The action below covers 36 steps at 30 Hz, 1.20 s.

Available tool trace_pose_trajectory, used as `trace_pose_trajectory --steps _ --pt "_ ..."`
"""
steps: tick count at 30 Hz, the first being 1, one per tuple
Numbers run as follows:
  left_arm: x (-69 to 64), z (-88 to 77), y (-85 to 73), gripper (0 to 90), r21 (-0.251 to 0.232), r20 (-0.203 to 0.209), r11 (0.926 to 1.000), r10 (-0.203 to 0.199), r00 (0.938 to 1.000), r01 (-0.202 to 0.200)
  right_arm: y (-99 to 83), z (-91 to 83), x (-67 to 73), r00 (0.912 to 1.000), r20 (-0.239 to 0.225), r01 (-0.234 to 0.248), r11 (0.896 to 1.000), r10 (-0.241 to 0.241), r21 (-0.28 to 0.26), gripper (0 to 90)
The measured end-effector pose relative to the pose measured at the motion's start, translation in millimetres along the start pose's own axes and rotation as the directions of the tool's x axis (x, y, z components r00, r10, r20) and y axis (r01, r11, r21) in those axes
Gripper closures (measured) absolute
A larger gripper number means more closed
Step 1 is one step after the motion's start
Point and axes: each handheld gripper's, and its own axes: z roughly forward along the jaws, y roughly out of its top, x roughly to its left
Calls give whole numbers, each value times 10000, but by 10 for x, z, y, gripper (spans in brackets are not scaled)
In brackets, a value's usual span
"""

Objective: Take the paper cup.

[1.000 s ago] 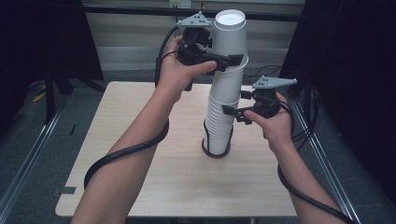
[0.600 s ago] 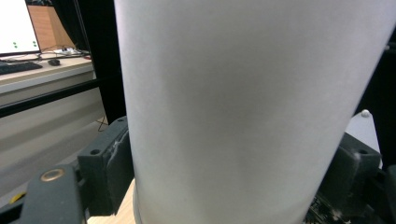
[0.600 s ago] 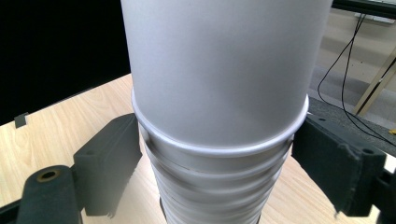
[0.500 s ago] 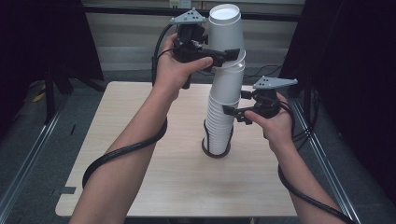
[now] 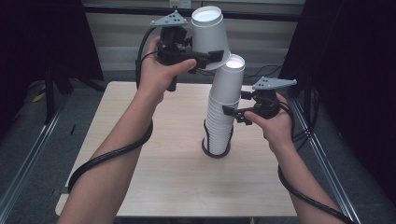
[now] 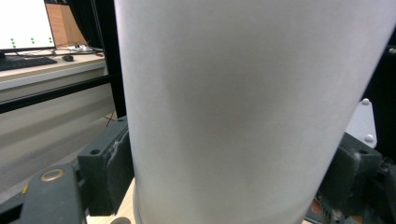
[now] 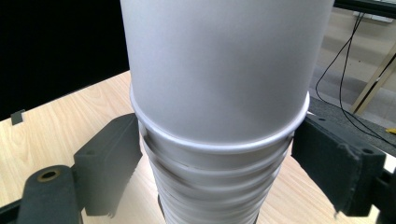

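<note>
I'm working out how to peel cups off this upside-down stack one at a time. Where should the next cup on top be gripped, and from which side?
Grip the top cup of the stack on its side wall just above its rolled rim, coming in level from the left, probably as the left gripper took the lifted cup. The wall tapers upward, so lower is wider, and the right gripper steadies the stack's right side.

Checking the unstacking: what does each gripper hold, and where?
Left gripper holds the lifted cup near its rim; right gripper clamps the stack around its upper rims.
</note>
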Motion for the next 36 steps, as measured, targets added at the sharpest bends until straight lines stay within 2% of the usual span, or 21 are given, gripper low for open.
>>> trace_pose_trajectory --steps 1,6,7,11,16,23,36 --pt "29 -63 -23 177 -110 -64 9998 -137 9999 136 -3 0 0 10000 14 12 10000 -12 -8 154" --pt "90 -193 -71 176 -43 -246 9999 -148 9996 147 -22 4 -4 10000 -25 -13 10000 13 3 152" --pt "115 -266 -111 176 45 -396 9999 -135 9991 136 -27 3 -7 10000 -44 -33 10000 33 5 152" --pt "147 -337 -185 176 200 -525 9998 -69 9986 80 -48 10 -13 10000 -48 -57 10000 57 55 149" --pt "180 -397 -283 175 324 -611 9994 -57 9981 76 -61 14 -10 10000 -20 39 9999 -38 139 148" --pt "242 -510 -515 175 608 -821 9979 -179 9965 229 -87 -8 -11 9999 -115 103 9998 -101 177 146" --pt "300 -616 -753 174 1100 -915 9933 -247 9955 348 -152 -27 -10 9996 -144 253 9991 -248 326 145"
